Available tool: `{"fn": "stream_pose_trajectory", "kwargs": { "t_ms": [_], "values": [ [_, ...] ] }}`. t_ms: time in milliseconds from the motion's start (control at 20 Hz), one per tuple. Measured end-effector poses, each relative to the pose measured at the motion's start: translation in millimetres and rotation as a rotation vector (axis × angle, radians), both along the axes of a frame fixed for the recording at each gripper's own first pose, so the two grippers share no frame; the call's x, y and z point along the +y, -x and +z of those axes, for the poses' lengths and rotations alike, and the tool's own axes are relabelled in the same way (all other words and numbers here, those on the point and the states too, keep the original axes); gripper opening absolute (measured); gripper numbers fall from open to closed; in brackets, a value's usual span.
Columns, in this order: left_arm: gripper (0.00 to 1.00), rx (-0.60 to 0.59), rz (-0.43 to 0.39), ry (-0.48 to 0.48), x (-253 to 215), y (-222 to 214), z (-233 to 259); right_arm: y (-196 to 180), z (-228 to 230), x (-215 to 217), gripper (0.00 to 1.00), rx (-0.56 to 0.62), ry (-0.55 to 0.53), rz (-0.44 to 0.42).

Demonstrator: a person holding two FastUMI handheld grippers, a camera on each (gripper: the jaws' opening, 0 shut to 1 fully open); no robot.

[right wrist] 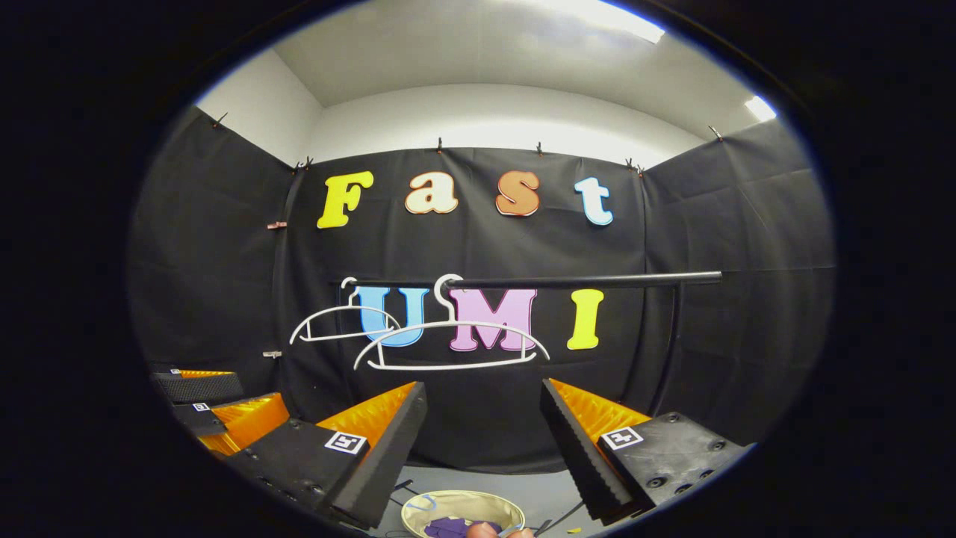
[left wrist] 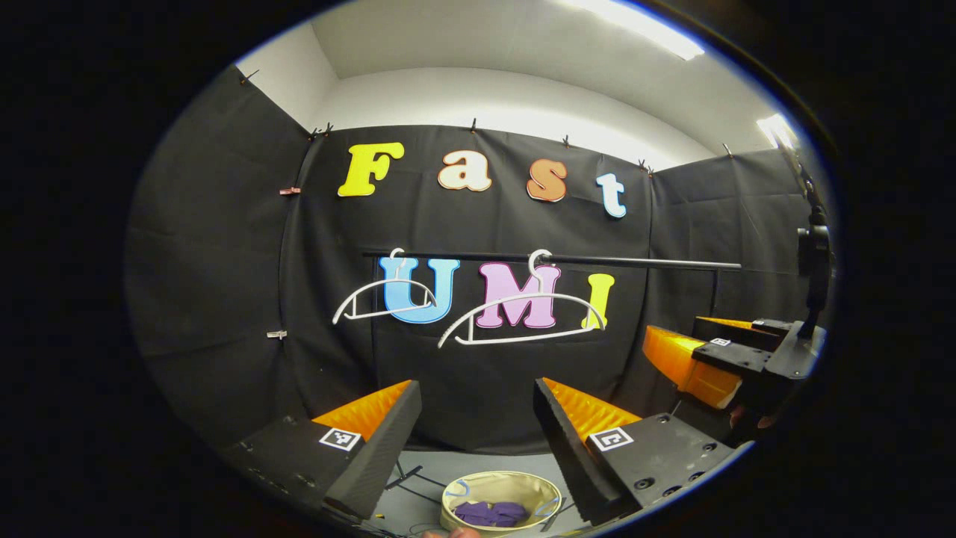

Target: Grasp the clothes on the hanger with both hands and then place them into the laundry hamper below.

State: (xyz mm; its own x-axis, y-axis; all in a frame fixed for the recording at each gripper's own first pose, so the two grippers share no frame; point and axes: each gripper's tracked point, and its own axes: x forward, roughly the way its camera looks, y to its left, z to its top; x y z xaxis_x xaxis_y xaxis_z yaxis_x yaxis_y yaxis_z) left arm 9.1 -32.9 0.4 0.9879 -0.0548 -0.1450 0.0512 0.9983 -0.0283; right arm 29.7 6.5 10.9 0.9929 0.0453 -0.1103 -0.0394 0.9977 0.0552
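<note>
purple clothes (left wrist: 491, 512) lie in the hamper (left wrist: 549, 494), hangers (left wrist: 520, 320) bare.

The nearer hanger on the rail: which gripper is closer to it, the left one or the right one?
I cannot tell; neither is clearly nearer. The left gripper and right gripper both hang open, below and in front of the nearer hanger, side by side at similar distance.

Below my fingers, crumpled purple clothes (left wrist: 491, 512) lie in the round beige fabric hamper (left wrist: 515, 484); two white plastic hangers (left wrist: 520, 320) hang bare.
</note>
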Motion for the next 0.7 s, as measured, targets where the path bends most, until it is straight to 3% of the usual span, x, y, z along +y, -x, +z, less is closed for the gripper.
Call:
{"fn": "stream_pose_trajectory", "kwargs": {
  "t_ms": [50, 150, 200, 250, 700],
  "values": [
    [0.92, 0.007, -0.006, 0.005, 0, 3, -4, 1, 0, 0, 0.98, 0.001, -0.002, -0.003],
    [0.92, 0.02, -0.01, 0.016, 3, 9, -7, 2, 0, 2, 0.98, 0.001, -0.005, -0.008],
    [0.95, 0.024, -0.007, 0.017, 6, 12, -8, 2, 1, 4, 0.93, -0.001, -0.006, -0.006],
    [0.95, 0.027, -0.005, 0.017, 8, 14, -9, 3, 4, 6, 0.98, -0.007, -0.002, -0.005],
    [0.95, 0.048, 0.006, 0.021, 13, 18, -8, -1, 9, 19, 0.98, -0.017, 0.025, 0.025]
  ]
}}
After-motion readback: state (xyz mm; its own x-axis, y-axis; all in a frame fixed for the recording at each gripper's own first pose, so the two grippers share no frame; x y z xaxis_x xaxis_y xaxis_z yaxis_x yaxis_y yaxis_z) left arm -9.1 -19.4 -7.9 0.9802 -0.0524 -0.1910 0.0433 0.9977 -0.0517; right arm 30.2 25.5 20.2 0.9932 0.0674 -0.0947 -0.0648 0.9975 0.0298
